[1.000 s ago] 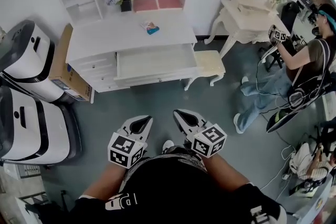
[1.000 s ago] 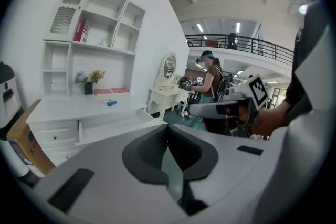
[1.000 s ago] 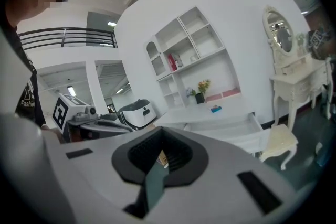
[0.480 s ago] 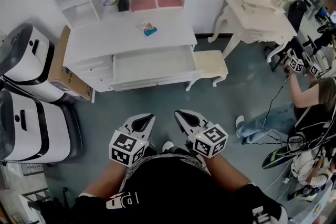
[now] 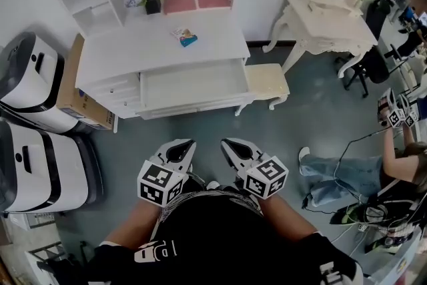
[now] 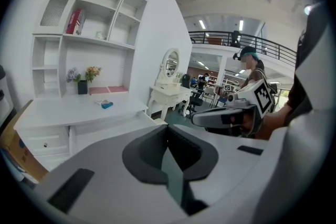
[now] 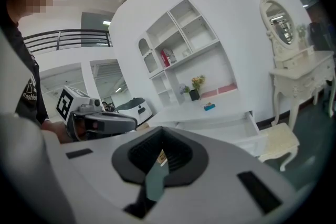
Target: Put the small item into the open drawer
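The small item (image 5: 185, 37), a blue and white packet, lies on the white desk (image 5: 133, 50) in the head view, well ahead of both grippers. Below the desk top the drawer (image 5: 193, 87) stands pulled out with a bare white floor. My left gripper (image 5: 184, 143) and right gripper (image 5: 228, 143) hang side by side close to my body, over the grey floor, both shut and holding nothing. In the left gripper view the shut jaws (image 6: 169, 150) point toward the desk, with the packet (image 6: 106, 104) far off. The right gripper view shows its shut jaws (image 7: 160, 157), the packet (image 7: 209, 107) and the drawer (image 7: 223, 124).
A cream stool (image 5: 267, 80) stands at the drawer's right end. A dressing table with mirror (image 5: 327, 17) is further right. White machines (image 5: 33, 83) and a cardboard box (image 5: 80, 87) flank the desk's left. A seated person (image 5: 393, 163) with cables is at the right.
The desk has slid slightly left and up in the head view. The person at the right has shifted down and right. Both grippers stay shut and near my body.
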